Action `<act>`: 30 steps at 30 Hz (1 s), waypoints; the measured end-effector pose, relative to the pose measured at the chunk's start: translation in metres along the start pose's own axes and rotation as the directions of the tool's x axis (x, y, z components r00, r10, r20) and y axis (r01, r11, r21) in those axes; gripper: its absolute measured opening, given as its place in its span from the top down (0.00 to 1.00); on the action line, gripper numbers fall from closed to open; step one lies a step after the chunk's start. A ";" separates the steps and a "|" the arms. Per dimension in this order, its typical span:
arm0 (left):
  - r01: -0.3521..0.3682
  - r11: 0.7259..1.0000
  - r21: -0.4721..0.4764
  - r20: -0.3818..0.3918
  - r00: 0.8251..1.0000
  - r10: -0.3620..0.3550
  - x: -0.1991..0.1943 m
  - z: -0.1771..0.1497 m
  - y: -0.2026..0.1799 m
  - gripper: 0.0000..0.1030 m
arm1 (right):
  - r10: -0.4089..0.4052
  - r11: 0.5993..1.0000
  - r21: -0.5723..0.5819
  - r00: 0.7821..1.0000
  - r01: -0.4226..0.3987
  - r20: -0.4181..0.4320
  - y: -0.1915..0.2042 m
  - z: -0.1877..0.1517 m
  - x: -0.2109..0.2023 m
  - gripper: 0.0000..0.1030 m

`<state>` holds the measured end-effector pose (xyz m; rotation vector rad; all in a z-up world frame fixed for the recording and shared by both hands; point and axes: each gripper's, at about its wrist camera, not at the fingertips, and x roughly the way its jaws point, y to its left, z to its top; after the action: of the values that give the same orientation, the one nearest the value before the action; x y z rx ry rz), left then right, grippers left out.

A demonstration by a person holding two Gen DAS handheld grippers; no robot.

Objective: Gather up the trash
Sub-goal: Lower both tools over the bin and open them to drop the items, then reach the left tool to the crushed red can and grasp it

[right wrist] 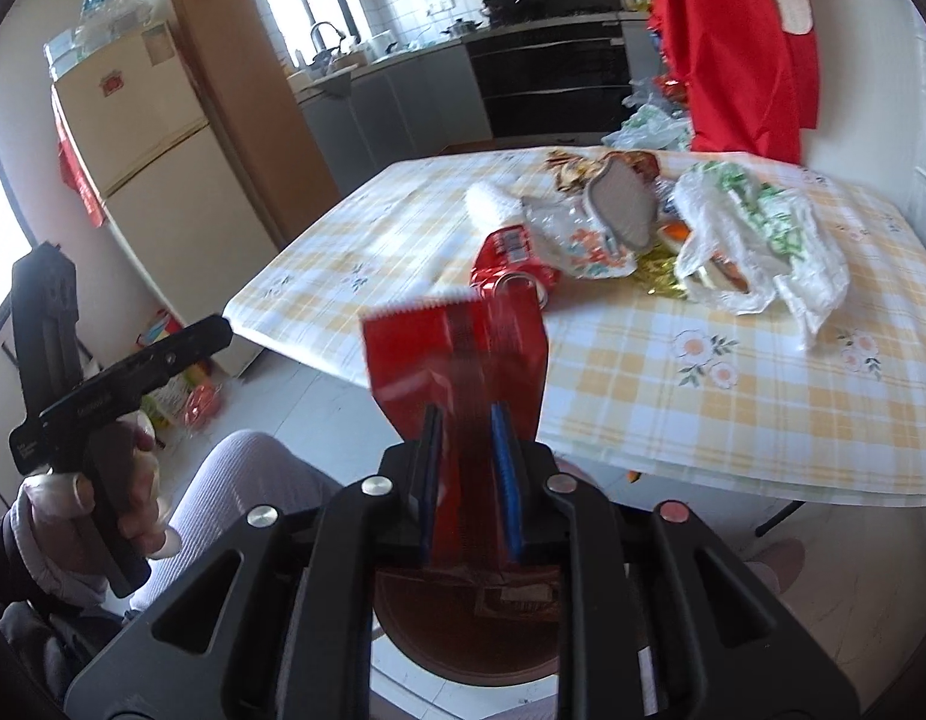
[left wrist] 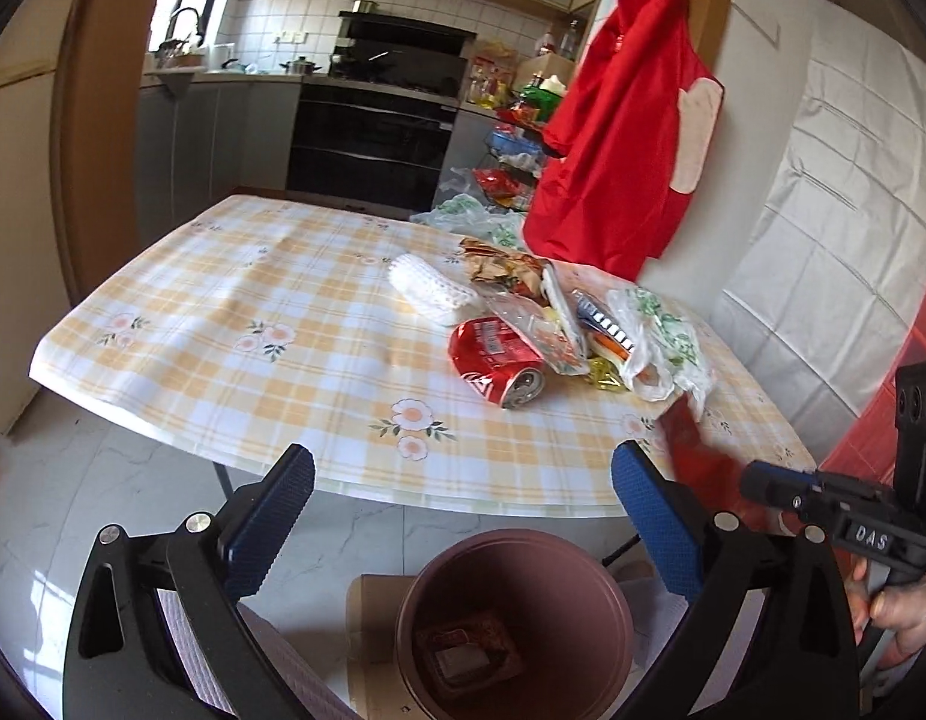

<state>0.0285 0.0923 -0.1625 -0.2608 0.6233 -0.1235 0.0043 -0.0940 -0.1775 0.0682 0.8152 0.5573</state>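
A pile of trash lies on the checked tablecloth [left wrist: 234, 324]: a crushed red can [left wrist: 499, 363], a white foam net [left wrist: 429, 288], crumpled wrappers [left wrist: 511, 267] and a white plastic bag [left wrist: 661, 339]. A brown bin [left wrist: 514, 618] stands on the floor below the table's near edge, with a wrapper inside. My left gripper [left wrist: 463, 516] is open and empty above the bin. My right gripper [right wrist: 467, 456] is shut on a red wrapper [right wrist: 456, 354] and holds it over the bin [right wrist: 463, 624]. The can [right wrist: 511, 267] and the bag [right wrist: 757, 240] also show in the right wrist view.
A red apron [left wrist: 619, 138] hangs by the wall at the table's far right. An oven [left wrist: 372, 138] and counter stand behind the table. A fridge [right wrist: 156, 180] stands left, with clutter on the floor beside it. My knee [right wrist: 234, 480] is next to the bin.
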 end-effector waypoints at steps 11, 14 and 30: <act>-0.025 0.999 -0.034 -0.043 0.999 0.024 0.014 -0.013 0.009 0.06 | -0.116 0.992 0.049 0.993 0.116 0.009 -0.015 -0.004 0.007 0.10; -0.020 0.999 -0.037 -0.069 0.997 0.017 0.022 -0.017 0.009 0.06 | -0.164 0.983 0.079 0.986 0.164 -0.010 -0.031 -0.006 0.012 0.08; 0.101 0.995 -0.012 -0.166 0.981 -0.101 0.134 0.050 0.004 0.42 | -0.293 0.935 0.197 0.956 0.294 -0.035 -0.112 0.000 0.026 0.06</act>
<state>0.1659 0.0811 -0.1997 -0.2878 0.7766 -0.2437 0.0686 -0.1768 -0.2252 0.1276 0.8667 0.1917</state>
